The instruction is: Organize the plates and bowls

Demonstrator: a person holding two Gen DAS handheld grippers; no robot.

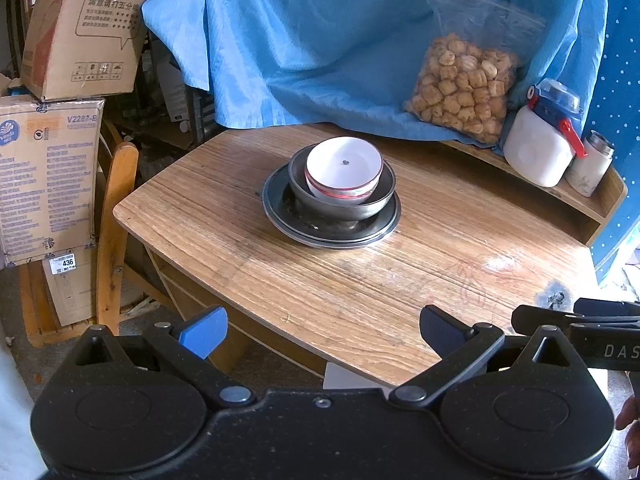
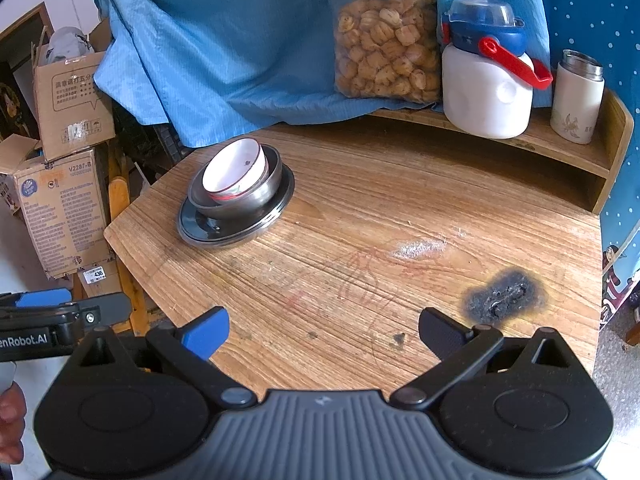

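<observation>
While both my grippers hang over the near edge of the wooden table (image 1: 400, 280), my left gripper (image 1: 322, 334) and right gripper (image 2: 324, 334) are spread wide, holding nothing. Well ahead, a white bowl (image 1: 344, 168) sits nested in a dark bowl (image 1: 342, 204), stacked on dark plates (image 1: 332, 232) at the table's far side.

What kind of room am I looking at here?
Probably a lived-in home corner that doubles as storage: a worn wooden table with stacked dishes, a bag of snacks on its shelf, and cardboard boxes piled beside it.
</observation>
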